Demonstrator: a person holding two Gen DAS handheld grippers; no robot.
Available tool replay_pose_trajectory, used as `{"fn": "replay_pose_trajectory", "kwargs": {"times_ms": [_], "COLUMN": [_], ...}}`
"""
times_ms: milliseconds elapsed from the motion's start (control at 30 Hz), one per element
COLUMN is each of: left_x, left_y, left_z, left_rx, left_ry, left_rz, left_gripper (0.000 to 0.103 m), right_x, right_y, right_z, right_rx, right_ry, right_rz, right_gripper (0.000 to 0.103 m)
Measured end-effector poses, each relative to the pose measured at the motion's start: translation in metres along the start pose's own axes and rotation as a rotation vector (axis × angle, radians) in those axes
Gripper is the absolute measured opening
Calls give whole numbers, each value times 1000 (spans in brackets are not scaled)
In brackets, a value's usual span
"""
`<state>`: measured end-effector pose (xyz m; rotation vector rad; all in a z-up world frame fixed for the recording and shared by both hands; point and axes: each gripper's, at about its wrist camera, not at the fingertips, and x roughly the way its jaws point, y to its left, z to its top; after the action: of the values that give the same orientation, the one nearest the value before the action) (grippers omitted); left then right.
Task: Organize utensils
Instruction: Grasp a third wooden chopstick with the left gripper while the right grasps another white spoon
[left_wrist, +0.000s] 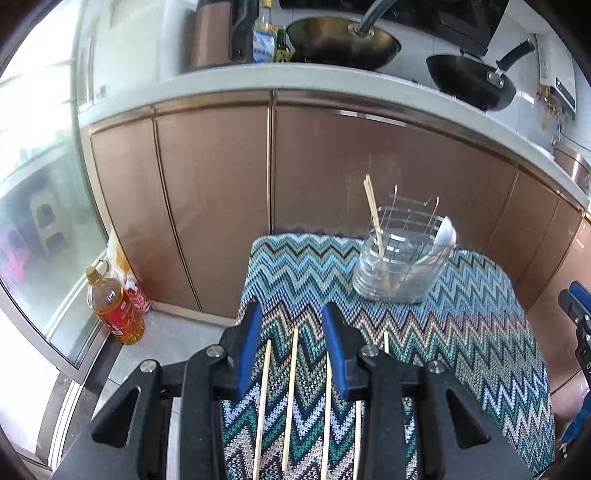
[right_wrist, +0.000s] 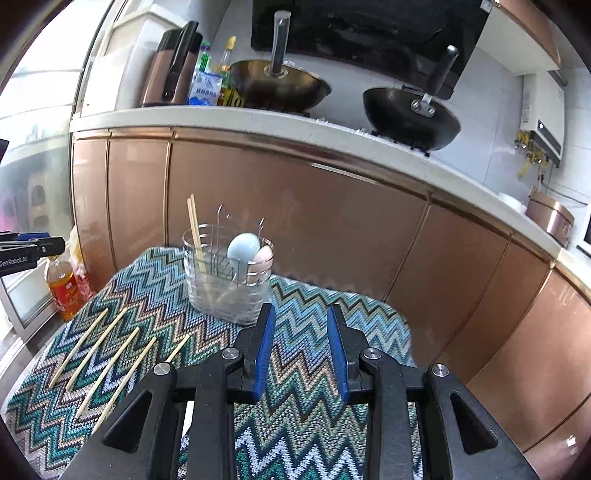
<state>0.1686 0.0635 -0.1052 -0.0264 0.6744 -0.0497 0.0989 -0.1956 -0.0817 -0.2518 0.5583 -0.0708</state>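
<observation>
The left gripper (left_wrist: 290, 321) hovers with its blue-padded jaws wide apart and empty over a zigzag-patterned knitted cloth in teal, blue and brown (left_wrist: 461, 317) that covers the surface. Loose pale wooden chopsticks (left_wrist: 290, 398) lie on the cloth directly beneath and between these jaws, roughly parallel and pointing ahead — one more pokes out just right of the right jaw. Ahead and to the right of the jaws stands a clear ribbed glass holder with a wire rack inside (left_wrist: 400, 269); a pair of chopsticks (left_wrist: 373, 214) leans upright in its left side, and a pale spoon (left_wrist: 445, 230) rests at its right.

The right gripper (right_wrist: 301, 325) also has its jaws wide and empty — the glass holder (right_wrist: 225, 291) sits just ahead and left of them, with a light blue spoon (right_wrist: 242, 249) and a pinkish spoon (right_wrist: 264, 258) inside. The loose chopsticks (right_wrist: 110, 365) lie well left of the jaws.
</observation>
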Motion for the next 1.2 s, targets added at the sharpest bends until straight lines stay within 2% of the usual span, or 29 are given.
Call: {"fn": "replay_pose_trajectory", "kwargs": {"times_ms": [67, 200, 400, 500, 767, 967, 1200], "left_x": [10, 32, 76, 96, 146, 171, 185], "left_y": [1, 4, 4, -2, -13, -16, -19], "left_z": [-3, -9, -17, -22, -31, -31, -33], "left_rx": [-2, -8, -23, -4, 21, 39, 61], "left_ry": [31, 117, 285, 364, 544, 632, 682], "left_rz": [-17, -72, -158, -202, -239, -221, -211], "left_gripper": [32, 32, 32, 32, 31, 23, 13], "right_x": [11, 42, 95, 116, 165, 184, 206], "right_y": [-2, -10, -3, 8, 17, 25, 35], "right_z": [-3, -17, -46, -57, -72, -71, -72], "right_rx": [23, 101, 163, 144, 158, 137, 135], "right_ry": [33, 148, 340, 419, 563, 610, 653], "right_rz": [58, 231, 496, 569, 717, 769, 836], "right_gripper": [29, 29, 29, 28, 27, 22, 14]}}
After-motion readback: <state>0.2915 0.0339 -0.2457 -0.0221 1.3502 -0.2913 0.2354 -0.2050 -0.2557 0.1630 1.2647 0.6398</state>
